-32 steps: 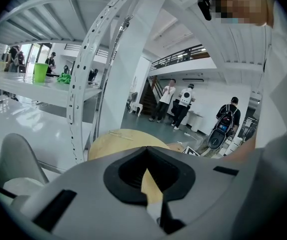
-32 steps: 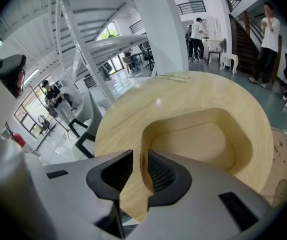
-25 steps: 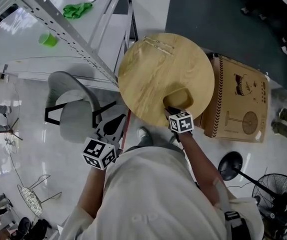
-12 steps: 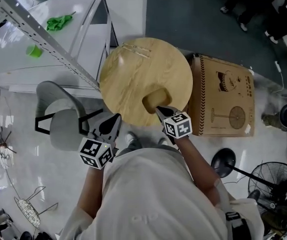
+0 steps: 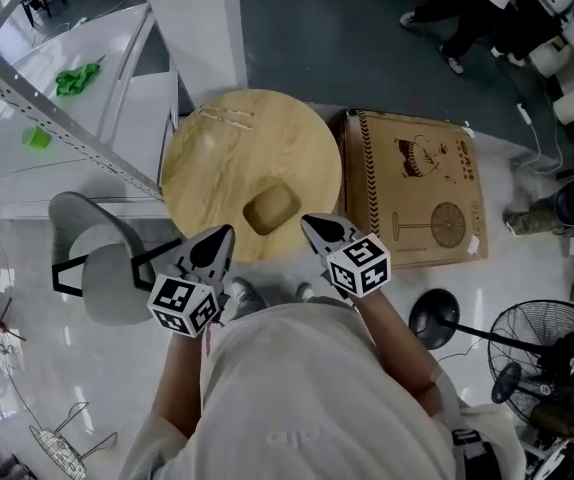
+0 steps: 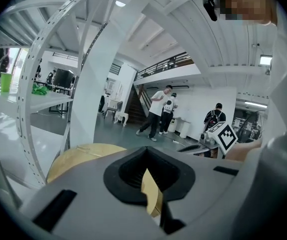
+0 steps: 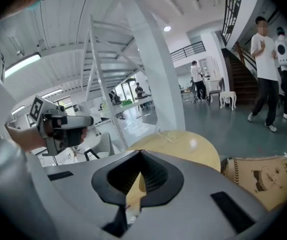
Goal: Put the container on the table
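Container [image 5: 270, 209] sits on the round table [image 5: 207, 153] near its front edge. It looks light and stiff; I'd pinch its rim. Left gripper [image 5: 219, 237] and right gripper [image 5: 313, 224] hover closed, empty.

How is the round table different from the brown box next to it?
The table is round and plain light wood; the cardboard box is rectangular with dark drawings printed on it. The table stands raised and holds the small container; the cardboard box lies flat on the floor. Both are brownish.
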